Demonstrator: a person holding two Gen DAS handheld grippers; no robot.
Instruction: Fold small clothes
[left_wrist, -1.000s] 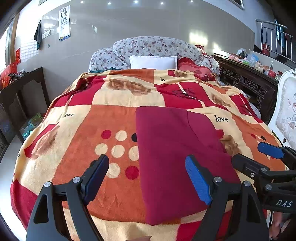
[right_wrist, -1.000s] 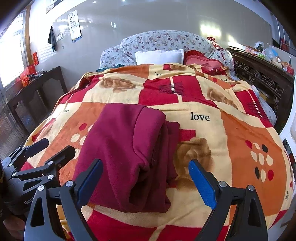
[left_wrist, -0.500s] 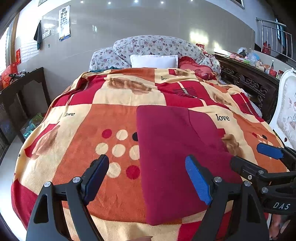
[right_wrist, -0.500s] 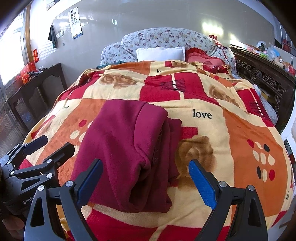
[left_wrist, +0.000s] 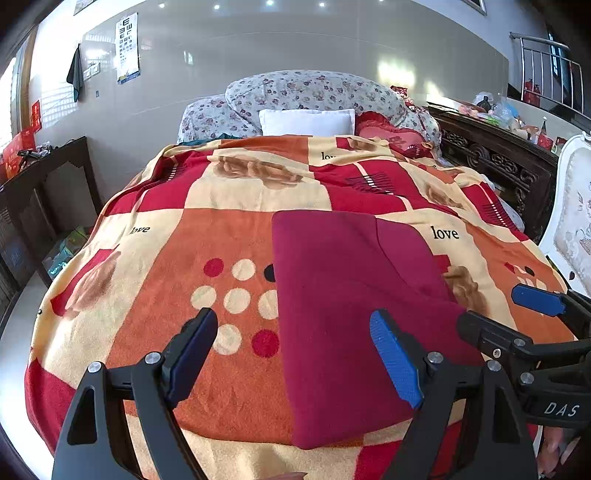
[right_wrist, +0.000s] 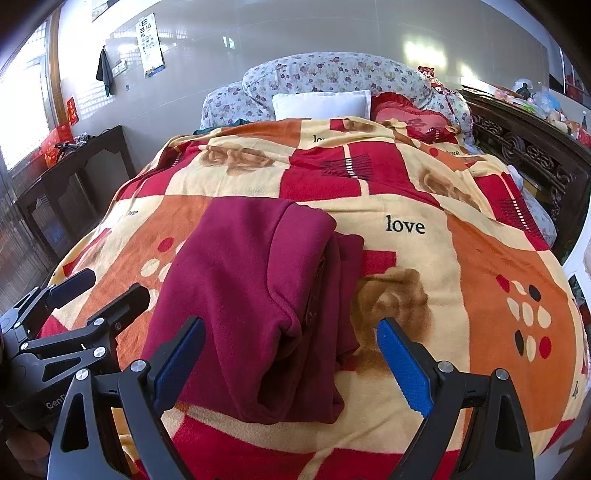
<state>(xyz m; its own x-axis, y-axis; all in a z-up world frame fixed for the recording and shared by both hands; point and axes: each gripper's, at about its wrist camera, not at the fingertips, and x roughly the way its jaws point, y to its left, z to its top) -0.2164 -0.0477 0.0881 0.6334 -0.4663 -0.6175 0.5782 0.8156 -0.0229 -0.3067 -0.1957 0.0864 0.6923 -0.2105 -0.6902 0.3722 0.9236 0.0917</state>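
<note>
A dark red fleece garment (left_wrist: 343, 310) lies folded lengthwise on the patterned blanket (left_wrist: 207, 251), its near end at the bed's foot. In the right wrist view the garment (right_wrist: 251, 295) shows a rolled fold along its right side. My left gripper (left_wrist: 295, 354) is open and empty, held above the garment's left edge. My right gripper (right_wrist: 291, 362) is open and empty, above the garment's near right part. Each gripper shows in the other's view: the right one (left_wrist: 517, 317) at the right, the left one (right_wrist: 99, 291) at the left.
White pillow (left_wrist: 306, 122) and floral bedding (left_wrist: 314, 88) lie at the head of the bed. A dark wooden table (left_wrist: 44, 177) stands left of the bed, a carved dark cabinet (left_wrist: 495, 162) and a white chair (left_wrist: 572, 221) stand right.
Both grippers have drifted slightly back and up from the garment. The garment lies as before, and both grippers stay open.
</note>
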